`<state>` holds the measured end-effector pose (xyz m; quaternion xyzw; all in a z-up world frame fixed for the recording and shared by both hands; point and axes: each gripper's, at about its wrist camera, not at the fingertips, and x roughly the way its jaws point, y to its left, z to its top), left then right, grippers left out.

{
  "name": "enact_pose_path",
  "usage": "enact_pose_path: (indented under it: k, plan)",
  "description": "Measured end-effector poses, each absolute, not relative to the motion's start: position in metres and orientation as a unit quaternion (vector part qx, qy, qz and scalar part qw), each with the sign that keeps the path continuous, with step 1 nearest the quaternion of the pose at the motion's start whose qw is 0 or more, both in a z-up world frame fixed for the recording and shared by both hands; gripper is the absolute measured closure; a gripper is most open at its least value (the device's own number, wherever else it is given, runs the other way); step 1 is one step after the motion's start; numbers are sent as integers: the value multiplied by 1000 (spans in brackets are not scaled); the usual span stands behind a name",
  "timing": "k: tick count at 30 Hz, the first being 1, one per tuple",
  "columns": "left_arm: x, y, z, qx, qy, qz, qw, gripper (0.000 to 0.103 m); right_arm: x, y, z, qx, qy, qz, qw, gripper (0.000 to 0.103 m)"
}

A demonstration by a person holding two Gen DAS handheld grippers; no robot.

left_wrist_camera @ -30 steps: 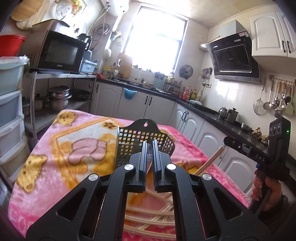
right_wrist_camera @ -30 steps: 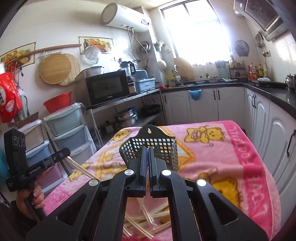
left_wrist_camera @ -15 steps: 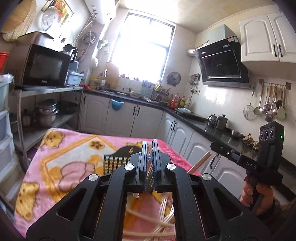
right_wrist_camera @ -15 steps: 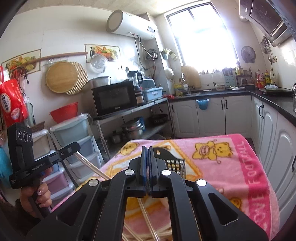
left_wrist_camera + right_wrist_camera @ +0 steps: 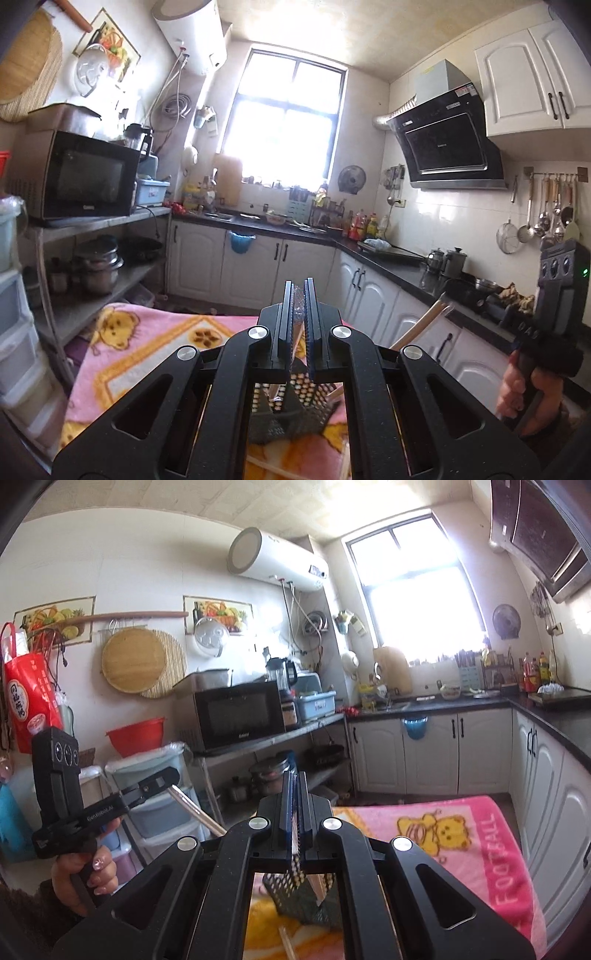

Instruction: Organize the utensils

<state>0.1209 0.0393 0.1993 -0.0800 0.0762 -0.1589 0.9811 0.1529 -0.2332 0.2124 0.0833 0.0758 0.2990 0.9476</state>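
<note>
Item: chopsticks raised above the holder.

Both grippers have risen since a second ago; the perforated black utensil holder (image 5: 295,402), formerly at jaw level, now sits low beneath them on the pink bear blanket (image 5: 147,343). Left gripper (image 5: 299,295) is clamped on a chopstick (image 5: 195,812); right gripper (image 5: 294,786) is clamped on another (image 5: 421,328). Loose chopsticks (image 5: 286,939) remain on the blanket. Judged next: lowering the tips into the holder.
</note>
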Motion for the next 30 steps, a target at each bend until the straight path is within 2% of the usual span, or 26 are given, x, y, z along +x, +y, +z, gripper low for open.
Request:
enact_pose_path:
  k: [14,30]
  plan:
    - [176,50,182,-85,131,-135,978,100,204,-240,213,95,97,272,953,101]
    - [218,56,132,-109,198,-126,966,100,249,-220,163,117,174,273,939,101]
